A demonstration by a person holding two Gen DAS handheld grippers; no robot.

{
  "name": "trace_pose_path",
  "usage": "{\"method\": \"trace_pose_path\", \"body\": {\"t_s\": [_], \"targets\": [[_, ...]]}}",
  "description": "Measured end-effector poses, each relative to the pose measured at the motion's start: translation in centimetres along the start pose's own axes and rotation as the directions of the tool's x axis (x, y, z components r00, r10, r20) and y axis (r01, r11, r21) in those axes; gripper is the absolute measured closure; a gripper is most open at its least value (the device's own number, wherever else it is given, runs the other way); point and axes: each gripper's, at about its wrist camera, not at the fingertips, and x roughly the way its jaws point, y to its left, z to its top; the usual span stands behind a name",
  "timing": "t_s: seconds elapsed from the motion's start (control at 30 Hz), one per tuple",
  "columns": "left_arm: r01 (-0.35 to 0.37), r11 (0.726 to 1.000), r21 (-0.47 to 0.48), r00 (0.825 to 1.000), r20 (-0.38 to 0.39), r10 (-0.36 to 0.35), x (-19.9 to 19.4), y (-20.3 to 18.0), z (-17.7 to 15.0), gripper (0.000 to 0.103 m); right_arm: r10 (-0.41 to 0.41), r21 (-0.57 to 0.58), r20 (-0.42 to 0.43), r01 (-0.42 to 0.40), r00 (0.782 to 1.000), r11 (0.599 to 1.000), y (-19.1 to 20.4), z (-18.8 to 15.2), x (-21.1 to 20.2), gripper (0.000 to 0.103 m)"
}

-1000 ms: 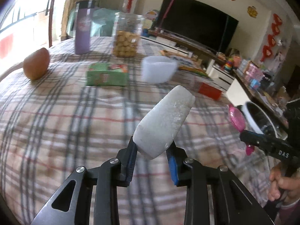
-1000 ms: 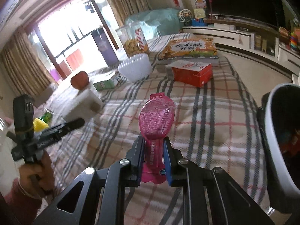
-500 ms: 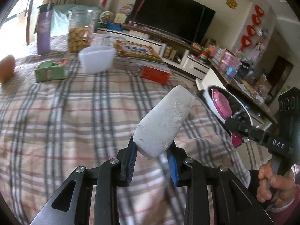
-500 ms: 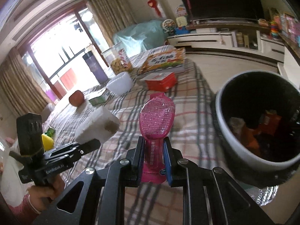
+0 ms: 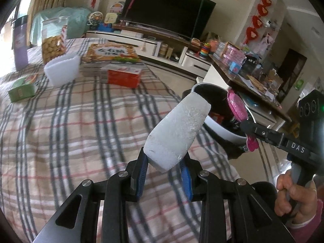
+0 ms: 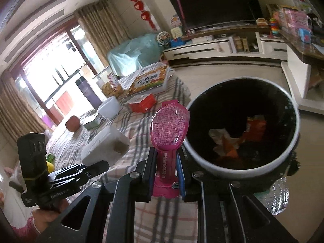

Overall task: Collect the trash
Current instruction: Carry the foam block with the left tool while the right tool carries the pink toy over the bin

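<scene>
My left gripper (image 5: 164, 163) is shut on a white foam block (image 5: 177, 133), which sticks up and forward over the plaid cloth toward the trash bin (image 5: 219, 128). My right gripper (image 6: 166, 163) is shut on a pink wrapper (image 6: 169, 130), held upright just left of the bin's white rim (image 6: 204, 162). The bin (image 6: 263, 101) is dark inside and holds orange and pale scraps (image 6: 232, 139). In the left wrist view the right gripper (image 5: 250, 129) reaches in from the right, its pink wrapper (image 5: 237, 106) over the bin. The right wrist view shows the left gripper (image 6: 97, 167) with the foam block (image 6: 107, 146) at lower left.
On the plaid-covered table (image 5: 70, 125) stand a red box (image 5: 124, 77), a white tub (image 5: 61, 71), a green carton (image 5: 24, 88), a cookie jar (image 5: 53, 45), a purple flask (image 5: 20, 42) and an orange picture book (image 5: 111, 53). A TV cabinet (image 5: 162, 46) and a cluttered sideboard (image 5: 253, 75) stand beyond.
Both grippers have swung right, from over the table to the bin at its edge, each keeping its load. The bin now fills the right of the right wrist view.
</scene>
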Motion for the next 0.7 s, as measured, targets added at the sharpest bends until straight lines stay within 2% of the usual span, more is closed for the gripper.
{"method": "trace_pose_path", "body": {"t_s": [0.7], "targets": [[0.031,0.995,0.094,0.999,-0.022,-0.029,4.0,-5.7,2.8,0.073,-0.058,0.083,0.055,0.053,0.997,0.995,-5.5,1.1,-2.3,0.084]]}}
